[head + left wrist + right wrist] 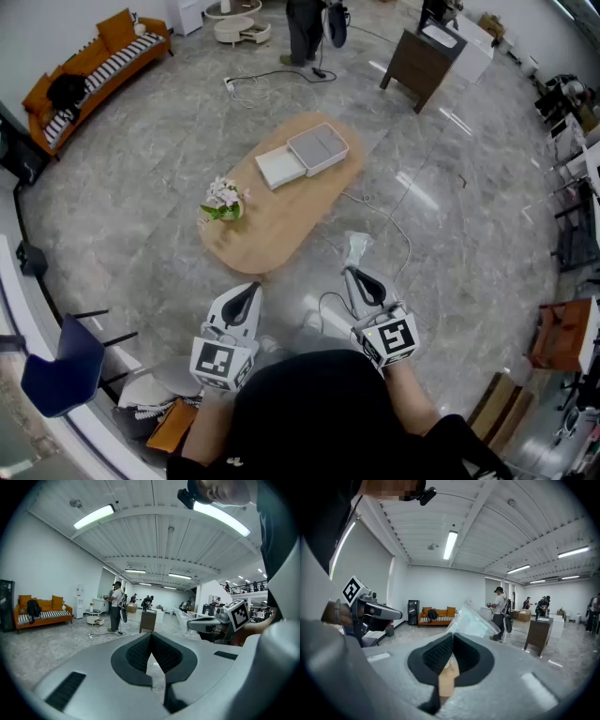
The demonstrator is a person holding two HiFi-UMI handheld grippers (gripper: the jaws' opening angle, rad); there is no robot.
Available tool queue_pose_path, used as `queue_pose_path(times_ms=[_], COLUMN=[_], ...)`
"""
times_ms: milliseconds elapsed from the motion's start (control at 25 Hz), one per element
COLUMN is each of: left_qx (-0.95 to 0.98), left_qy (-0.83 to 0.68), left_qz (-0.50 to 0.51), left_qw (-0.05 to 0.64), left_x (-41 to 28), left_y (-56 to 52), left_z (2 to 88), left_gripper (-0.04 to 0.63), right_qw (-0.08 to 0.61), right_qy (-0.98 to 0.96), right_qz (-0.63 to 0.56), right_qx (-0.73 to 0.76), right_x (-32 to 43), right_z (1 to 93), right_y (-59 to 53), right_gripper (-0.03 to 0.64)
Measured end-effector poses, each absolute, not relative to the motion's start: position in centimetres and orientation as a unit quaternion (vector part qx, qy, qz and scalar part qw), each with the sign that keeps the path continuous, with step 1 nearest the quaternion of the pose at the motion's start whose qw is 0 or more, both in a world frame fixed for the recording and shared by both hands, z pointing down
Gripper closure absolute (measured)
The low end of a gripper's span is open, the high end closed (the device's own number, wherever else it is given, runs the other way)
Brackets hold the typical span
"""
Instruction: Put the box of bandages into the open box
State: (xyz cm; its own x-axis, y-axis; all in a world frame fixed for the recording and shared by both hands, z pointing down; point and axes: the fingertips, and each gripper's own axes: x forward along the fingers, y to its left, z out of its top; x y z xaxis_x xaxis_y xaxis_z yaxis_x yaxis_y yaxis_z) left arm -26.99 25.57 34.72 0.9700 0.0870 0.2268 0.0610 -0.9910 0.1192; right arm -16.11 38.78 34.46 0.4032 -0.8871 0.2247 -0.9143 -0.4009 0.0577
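Observation:
In the head view, my right gripper (pixel 352 275) is shut on the box of bandages (pixel 356 247), a thin pale teal pack that sticks out past the jaws. The right gripper view shows that pack (pixel 472 620) pinched between the right gripper's (pixel 451 656) dark pads. My left gripper (pixel 250 290) hangs beside it, shut, with nothing between its jaws (pixel 151 653). The open grey box (pixel 318 148) sits on the far end of the oval wooden table (pixel 281 220), well ahead of both grippers. Its white lid (pixel 279 168) lies next to it.
A small pot of flowers (pixel 223 200) stands at the table's left edge. Cables (pixel 272 80) trail over the floor. An orange sofa (pixel 94 61) is far left, a dark cabinet (pixel 420 56) far right, a blue chair (pixel 56 367) near left. A person (pixel 305 28) stands beyond the table.

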Motion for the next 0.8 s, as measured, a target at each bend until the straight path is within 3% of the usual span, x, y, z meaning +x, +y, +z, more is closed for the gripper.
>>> queue_pose_path(times_ms=[800], left_qx=[0.989], left_qy=[0.005], left_qz=[0.145], left_qw=[0.041], left_x=[-15.9], left_y=[30.5], left_z=[34.6], left_gripper=[0.584], right_qw=[0.038], right_qy=[-0.552], right_qz=[0.076], right_qx=[0.83], right_x=[-4.1], right_z=[34.8], right_y=[44.3], right_gripper=[0.617])
